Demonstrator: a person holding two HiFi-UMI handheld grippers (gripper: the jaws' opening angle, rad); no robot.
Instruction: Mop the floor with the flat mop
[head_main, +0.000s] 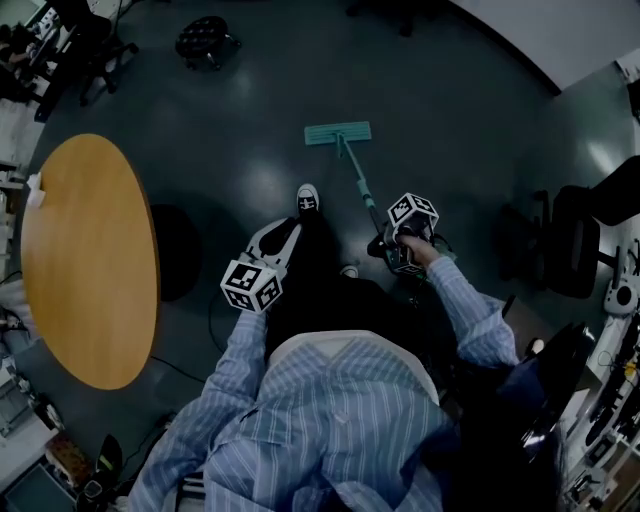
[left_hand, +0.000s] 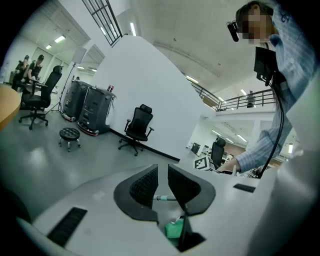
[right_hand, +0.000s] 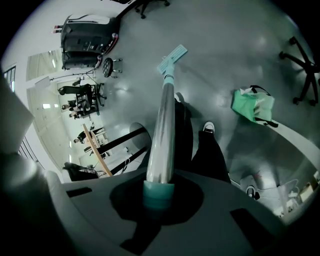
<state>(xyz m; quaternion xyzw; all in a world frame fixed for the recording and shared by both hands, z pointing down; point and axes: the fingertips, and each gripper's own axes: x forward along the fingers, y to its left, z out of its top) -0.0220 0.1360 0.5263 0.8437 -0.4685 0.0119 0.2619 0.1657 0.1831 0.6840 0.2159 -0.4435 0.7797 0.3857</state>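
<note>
Striped shirt (head_main: 330, 420) foremost. Right gripper (right_hand: 159, 192): jaws clamped on mop handle (right_hand: 162, 135). Left gripper (left_hand: 162, 182): jaws slightly apart, empty. Probably mid-stroke; next, draw pad (head_main: 338, 133) back.

No words, numbers or brand names can be read anywhere in the head view or in either gripper view. The only printed marks are black-and-white square patterns on the left marker cube (head_main: 250, 286) and the right marker cube (head_main: 411, 212), and they carry no letters or digits. Any print on the equipment along the far walls is too small and blurred to make out.
</note>
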